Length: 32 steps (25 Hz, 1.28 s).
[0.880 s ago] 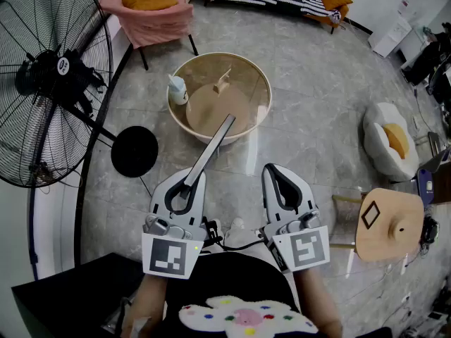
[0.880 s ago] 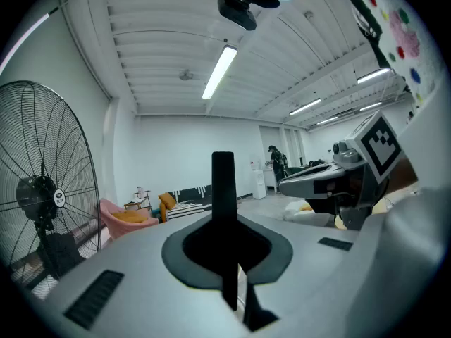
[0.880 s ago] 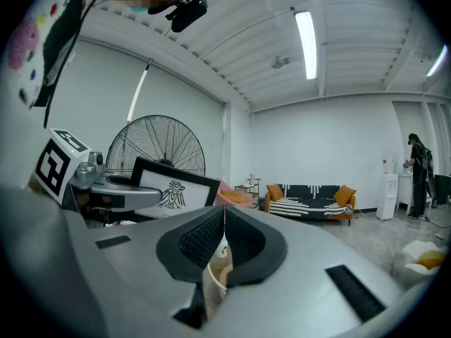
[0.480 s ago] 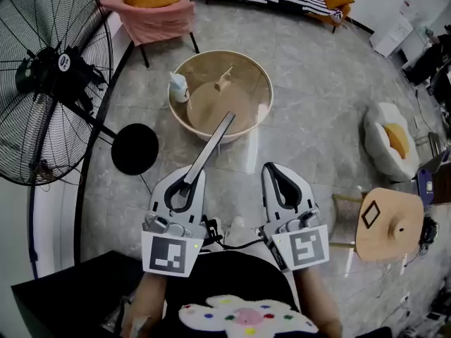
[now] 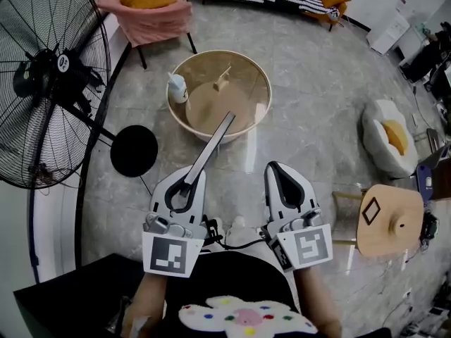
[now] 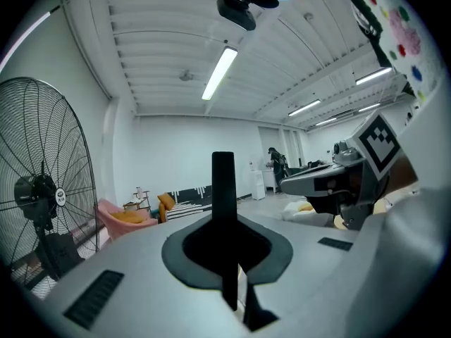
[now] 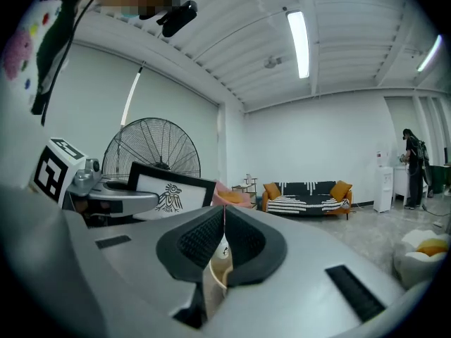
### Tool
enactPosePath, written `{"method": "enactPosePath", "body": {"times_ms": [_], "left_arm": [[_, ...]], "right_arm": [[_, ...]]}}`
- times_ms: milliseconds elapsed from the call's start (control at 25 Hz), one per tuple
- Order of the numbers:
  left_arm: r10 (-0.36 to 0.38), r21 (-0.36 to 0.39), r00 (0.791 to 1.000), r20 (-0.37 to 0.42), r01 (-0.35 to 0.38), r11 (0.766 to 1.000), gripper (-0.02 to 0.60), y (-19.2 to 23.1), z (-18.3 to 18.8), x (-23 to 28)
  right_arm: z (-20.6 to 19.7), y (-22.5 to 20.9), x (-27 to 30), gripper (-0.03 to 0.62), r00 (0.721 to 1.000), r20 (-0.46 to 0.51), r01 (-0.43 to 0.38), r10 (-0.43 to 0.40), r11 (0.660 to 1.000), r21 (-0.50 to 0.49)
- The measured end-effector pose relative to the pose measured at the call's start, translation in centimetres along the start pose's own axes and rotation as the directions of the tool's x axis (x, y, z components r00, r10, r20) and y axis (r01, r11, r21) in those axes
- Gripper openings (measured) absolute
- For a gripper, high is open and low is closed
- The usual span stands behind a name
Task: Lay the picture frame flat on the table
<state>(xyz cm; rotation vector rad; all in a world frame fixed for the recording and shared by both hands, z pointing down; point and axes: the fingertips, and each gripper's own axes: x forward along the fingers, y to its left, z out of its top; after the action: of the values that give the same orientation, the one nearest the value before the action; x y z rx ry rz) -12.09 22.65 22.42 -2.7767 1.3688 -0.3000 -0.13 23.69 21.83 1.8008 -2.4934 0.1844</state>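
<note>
table: round top (image 5: 246, 76) ahead of both tools; bottle (image 5: 177, 89) at left rim, middle free for landing.
picture frame: (image 5: 211, 146) airborne, edge-on, far end pointing at table; not yet laid flat.
left tool: (image 5: 192, 178) clamped narrow on frame's near edge, probably as pivot for tipping flat.
right tool: (image 5: 276, 169) jaws together, empty, parked clear of frame.

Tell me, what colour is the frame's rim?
Black. The picture frame shows best in the right gripper view.

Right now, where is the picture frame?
In the head view, left of centre: the picture frame is clamped edge-on in the left gripper, its far end pointing at the round table ahead, with the right gripper alongside.
</note>
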Motion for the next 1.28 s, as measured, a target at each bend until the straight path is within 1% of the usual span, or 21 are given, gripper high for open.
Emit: {"method": "enactPosePath", "body": {"times_ms": [80, 160, 280, 360, 400, 440, 560, 640, 760, 960, 1160, 1200, 1280], "left_arm": [[-0.009, -0.006, 1.0, 0.002, 0.009, 1.0, 0.025, 0.1, -0.1, -0.1], [-0.027, 0.005, 1.0, 0.001, 0.027, 1.0, 0.025, 0.2, -0.3, -0.3], [-0.05, 0.054, 0.999, 0.011, 0.049, 0.997, 0.025, 0.4, -0.3, -0.6], [-0.069, 0.11, 0.997, 0.024, 0.066, 0.992, 0.025, 0.4, 0.0, -0.8], [-0.076, 0.125, 0.997, 0.028, 0.072, 0.99, 0.025, 0.4, 0.1, -0.9], [-0.078, 0.115, 0.997, 0.029, 0.074, 0.991, 0.025, 0.4, 0.0, -0.9], [-0.06, 0.01, 0.998, 0.036, 0.06, 0.998, 0.025, 0.9, 0.0, -0.9], [-0.055, -0.034, 0.998, 0.033, 0.057, 0.998, 0.025, 1.2, 0.1, -1.0], [-0.055, -0.021, 0.998, 0.03, 0.056, 0.998, 0.025, 1.7, 0.4, -0.2], [-0.033, -0.008, 0.999, 0.03, 0.033, 0.999, 0.025, 2.2, 0.5, 2.4], [-0.012, 0.022, 1.0, 0.017, 0.012, 1.0, 0.025, 3.0, 0.8, 6.3], [-0.004, 0.015, 1.0, 0.015, 0.004, 1.0, 0.025, 3.2, 0.9, 7.1], [0.015, -0.028, 1.0, 0.006, -0.014, 1.0, 0.025, 3.6, 1.1, 8.8]], "right_arm": [[0.1, 0.2, -0.1, 0.035, 1.0, 0.006, 0.01, -0.01, 1.0, 0.006], [0.2, 0.4, -0.3, 0.035, 1.0, 0.012, 0.021, -0.021, 1.0, -0.001], [0.3, 1.1, -0.5, 0.035, 0.999, 0.02, 0.033, -0.032, 0.999, -0.042], [0.3, 1.7, -0.7, 0.035, 0.999, 0.018, 0.035, -0.034, 0.997, -0.071], [0.4, 2.1, -0.8, 0.035, 0.999, 0.02, 0.033, -0.031, 0.996, -0.082], [0.5, 2.4, -0.8, 0.035, 0.999, 0.024, 0.031, -0.029, 0.995, -0.09], [0.5, 3.0, -0.6, 0.035, 0.999, 0.027, 0.026, -0.024, 0.996, -0.087], [0.4, 3.1, -0.4, 0.035, 1.0, 0.023, 0.021, -0.019, 0.995, -0.097], [0.4, 2.8, 0.4, 0.035, 1.0, 0.018, 0.012, -0.01, 0.992, -0.127], [0.4, 1.1, 2.6, 0.035, 1.0, 0.011, -0.013, 0.014, 0.994, -0.106], [0.9, -2.1, 5.9, 0.035, 0.999, 0.016, -0.031, 0.032, 0.994, -0.101], [1.0, -2.7, 6.5, 0.035, 0.999, 0.017, -0.035, 0.037, 0.994, -0.106], [1.2, -4.0, 8.0, 0.035, 0.999, 0.015, -0.048, 0.051, 0.99, -0.132]]}}
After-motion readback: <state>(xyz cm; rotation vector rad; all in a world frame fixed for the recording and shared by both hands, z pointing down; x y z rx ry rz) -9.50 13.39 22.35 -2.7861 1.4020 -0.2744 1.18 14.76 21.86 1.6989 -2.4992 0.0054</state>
